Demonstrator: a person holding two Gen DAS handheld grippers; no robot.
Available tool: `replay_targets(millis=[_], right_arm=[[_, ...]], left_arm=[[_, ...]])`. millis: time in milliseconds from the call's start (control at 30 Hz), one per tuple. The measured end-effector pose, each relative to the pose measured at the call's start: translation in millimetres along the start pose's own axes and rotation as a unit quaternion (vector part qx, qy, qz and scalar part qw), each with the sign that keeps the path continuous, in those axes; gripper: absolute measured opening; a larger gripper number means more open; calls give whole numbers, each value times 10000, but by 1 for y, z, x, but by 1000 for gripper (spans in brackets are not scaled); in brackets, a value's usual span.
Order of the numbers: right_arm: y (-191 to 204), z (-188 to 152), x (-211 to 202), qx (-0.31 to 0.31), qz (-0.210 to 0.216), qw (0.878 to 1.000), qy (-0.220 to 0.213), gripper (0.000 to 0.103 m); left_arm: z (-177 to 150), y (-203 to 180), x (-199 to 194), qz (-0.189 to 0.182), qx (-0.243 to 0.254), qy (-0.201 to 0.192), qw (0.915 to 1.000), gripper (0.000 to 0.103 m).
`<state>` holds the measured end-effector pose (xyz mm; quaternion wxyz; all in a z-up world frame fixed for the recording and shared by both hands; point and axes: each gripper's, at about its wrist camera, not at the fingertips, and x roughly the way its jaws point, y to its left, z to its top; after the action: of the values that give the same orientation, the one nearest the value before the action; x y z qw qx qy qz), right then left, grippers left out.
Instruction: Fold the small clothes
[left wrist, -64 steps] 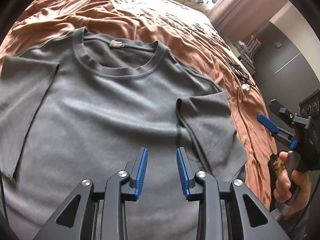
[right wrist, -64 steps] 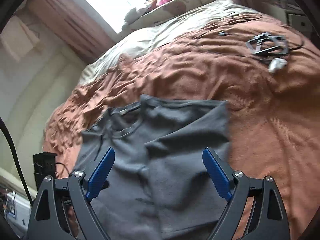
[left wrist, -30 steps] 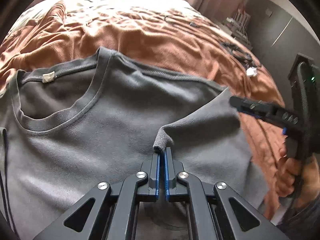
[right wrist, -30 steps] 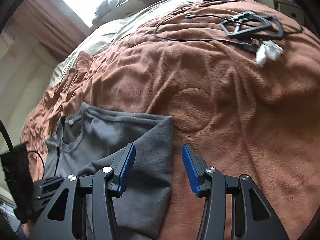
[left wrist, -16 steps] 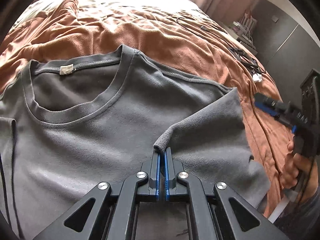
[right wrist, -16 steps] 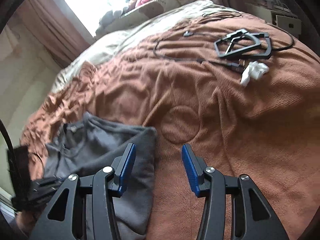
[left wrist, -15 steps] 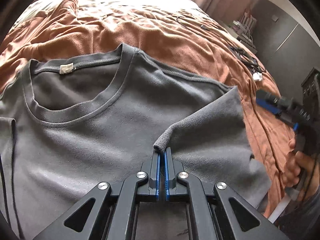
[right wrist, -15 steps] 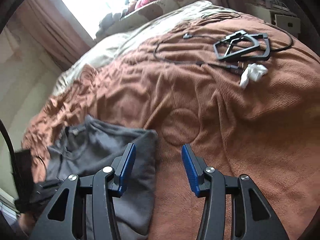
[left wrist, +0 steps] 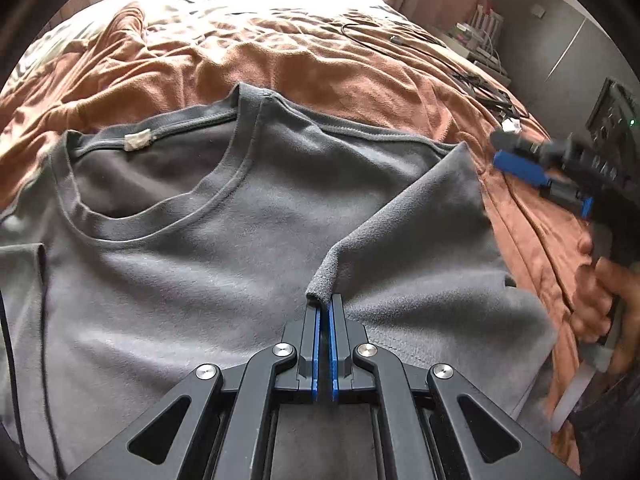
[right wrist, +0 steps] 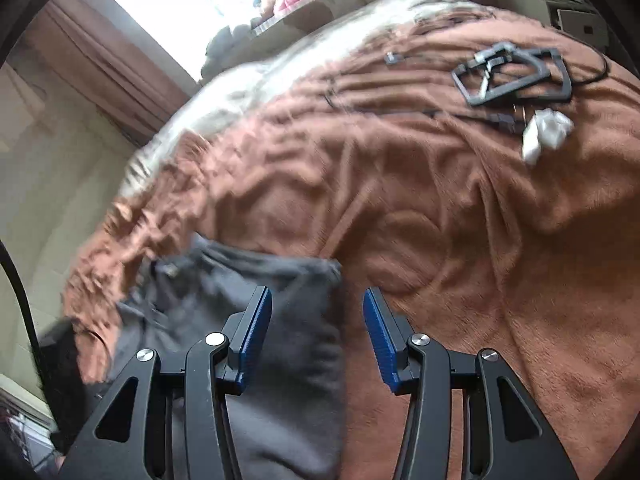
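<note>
Grey T-shirt (left wrist: 224, 248) lies spread face up on a rust-brown blanket (left wrist: 304, 64) covering a bed, its round neckline and white neck label (left wrist: 137, 141) toward the far side. The sleeve (left wrist: 424, 248) on the right of the left wrist view is folded inward over the chest, so a raised crease runs from the shoulder down to the left hand-held gripper (left wrist: 323, 312). That hand-held gripper is closed tight, its blue pads pinching a small rolled ridge of the sleeve's fabric at the fingertips.

The right hand-held gripper (right wrist: 318, 320) hovers above the shirt's folded edge with its jaws standing apart; nothing is between the blue pads, and they touch no cloth. In its own blurred view the shirt's edge runs beneath the gap, with dark fabric below the left finger and bare blanket below the right one. From the left wrist camera this same tool shows at the right edge, held by a person's hand (left wrist: 600, 300) beside the bed.

Farther across the blanket lie a black frame-shaped object (right wrist: 516, 76), a thin black cable (right wrist: 400, 110) and a crumpled white scrap (right wrist: 546, 132), all well apart from the shirt.
</note>
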<state>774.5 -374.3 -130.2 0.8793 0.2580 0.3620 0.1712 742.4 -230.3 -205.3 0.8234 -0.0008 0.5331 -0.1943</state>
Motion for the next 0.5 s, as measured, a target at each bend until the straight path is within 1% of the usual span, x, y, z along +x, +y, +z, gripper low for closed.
replay_targets(millis=[100,200,333,500], right_arm=[[5,0,-7,-30,144,9998,-132,46],[11,-4,-3,-169,58,9998,2,46],[19,-9,12,-472,-346,9980,252,46],[22,-10,40,-816,-963,9894,712,46]], left_arm=[[-3,4,-6,43,20,22,10000,3],[-6,6,-8,61,37,22,10000,3],[-7,5,-2,59,40,55,10000,3],[-2,7,5,56,9,23,10000,3]])
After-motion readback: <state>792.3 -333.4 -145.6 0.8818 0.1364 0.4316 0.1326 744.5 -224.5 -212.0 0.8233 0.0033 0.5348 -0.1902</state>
